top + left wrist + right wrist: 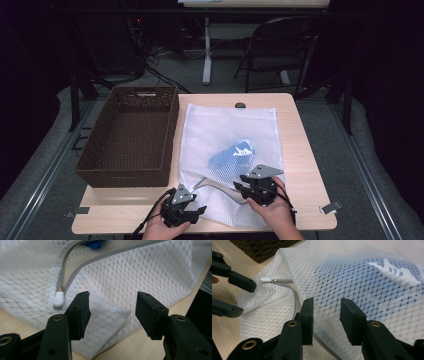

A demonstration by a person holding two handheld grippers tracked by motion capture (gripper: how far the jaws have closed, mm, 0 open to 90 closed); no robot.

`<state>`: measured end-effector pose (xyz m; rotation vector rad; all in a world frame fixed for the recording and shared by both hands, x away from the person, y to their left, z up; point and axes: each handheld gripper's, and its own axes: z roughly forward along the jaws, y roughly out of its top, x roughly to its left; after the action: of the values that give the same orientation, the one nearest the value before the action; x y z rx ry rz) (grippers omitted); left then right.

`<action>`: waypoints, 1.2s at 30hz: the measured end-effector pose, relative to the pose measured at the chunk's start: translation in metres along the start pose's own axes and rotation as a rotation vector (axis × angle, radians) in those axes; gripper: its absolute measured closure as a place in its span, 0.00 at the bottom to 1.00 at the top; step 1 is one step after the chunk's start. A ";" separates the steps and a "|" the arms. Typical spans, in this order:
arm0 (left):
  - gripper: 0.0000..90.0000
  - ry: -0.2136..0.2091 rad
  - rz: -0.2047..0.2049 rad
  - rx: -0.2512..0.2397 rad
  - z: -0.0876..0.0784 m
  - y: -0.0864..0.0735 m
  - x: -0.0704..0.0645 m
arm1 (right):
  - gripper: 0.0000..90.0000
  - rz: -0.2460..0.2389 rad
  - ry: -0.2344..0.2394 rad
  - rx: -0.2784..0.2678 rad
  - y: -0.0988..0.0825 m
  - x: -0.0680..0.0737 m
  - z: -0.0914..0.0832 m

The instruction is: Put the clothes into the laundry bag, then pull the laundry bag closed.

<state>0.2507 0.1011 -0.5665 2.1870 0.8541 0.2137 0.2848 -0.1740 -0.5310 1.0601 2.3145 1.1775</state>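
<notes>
A white mesh laundry bag lies flat on the wooden table, with a blue garment inside it. Its grey zipper curves along the near edge and ends in a white pull. At the bag's near-left corner my left gripper is open; a folded mesh corner lies between its jaws, untouched by the pads. From the right, my right gripper stands open over the bag's near edge. Mesh and zipper tape run under its jaws, and the garment shows just beyond.
An empty brown woven basket stands left of the bag, close against it. The table's front edge runs just under both hands. Past the table are a folding chair and cables on the floor.
</notes>
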 end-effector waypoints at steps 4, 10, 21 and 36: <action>0.47 0.015 0.029 0.019 0.004 -0.001 -0.005 | 0.69 0.002 -0.006 -0.017 0.000 0.000 -0.002; 0.48 0.040 0.046 0.036 0.009 -0.003 -0.007 | 0.67 -0.002 -0.016 -0.038 0.001 -0.001 -0.003; 0.81 0.083 0.045 0.061 0.006 -0.007 0.000 | 0.67 -0.003 -0.010 -0.043 0.002 0.001 -0.004; 0.98 0.060 -0.027 0.057 -0.035 -0.008 0.012 | 0.70 -0.009 0.004 -0.063 0.007 0.003 -0.010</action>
<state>0.2419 0.1339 -0.5496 2.2300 0.9333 0.2461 0.2809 -0.1746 -0.5192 1.0246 2.2671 1.2422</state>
